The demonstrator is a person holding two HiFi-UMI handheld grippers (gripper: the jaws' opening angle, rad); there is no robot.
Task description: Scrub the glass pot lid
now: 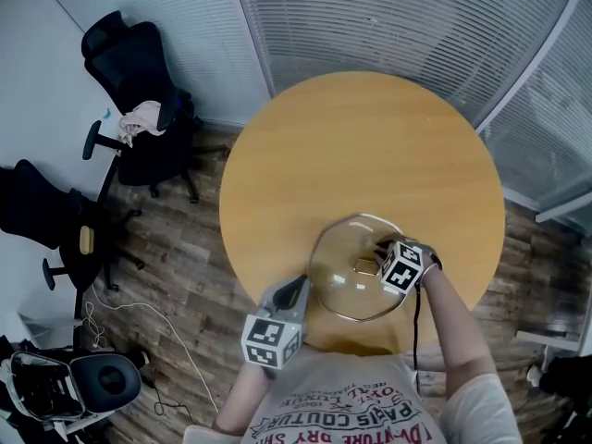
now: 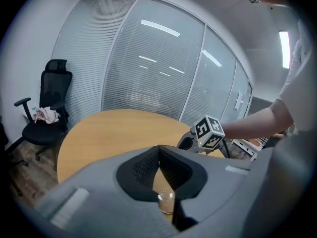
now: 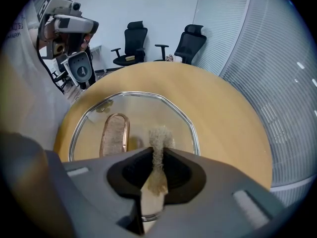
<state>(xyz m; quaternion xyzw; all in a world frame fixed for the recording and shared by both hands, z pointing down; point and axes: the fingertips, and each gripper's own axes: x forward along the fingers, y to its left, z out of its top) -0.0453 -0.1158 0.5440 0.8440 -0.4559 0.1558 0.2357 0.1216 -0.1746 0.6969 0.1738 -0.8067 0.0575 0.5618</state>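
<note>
— Where is the lid sitting?
— The glass pot lid (image 1: pixel 338 268) lies flat on the round wooden table (image 1: pixel 370 146), close to the edge nearest me. Its copper-coloured handle (image 3: pixel 115 135) faces up.
— And your left claw?
— My left gripper (image 2: pixel 158 151) has its jaws pinched together on the lid's near rim. I judge that's to stop the lid sliding while I scrub.
— The right one?
— My right gripper (image 3: pixel 158 155) is clamped on a tan scouring pad (image 3: pixel 159 137). The pad sticks out past the jaw tips, over the glass and just beside the handle. I can't tell whether it touches the glass.
— Next?
— I'd press down and rub across the glass, working round the handle.
</note>
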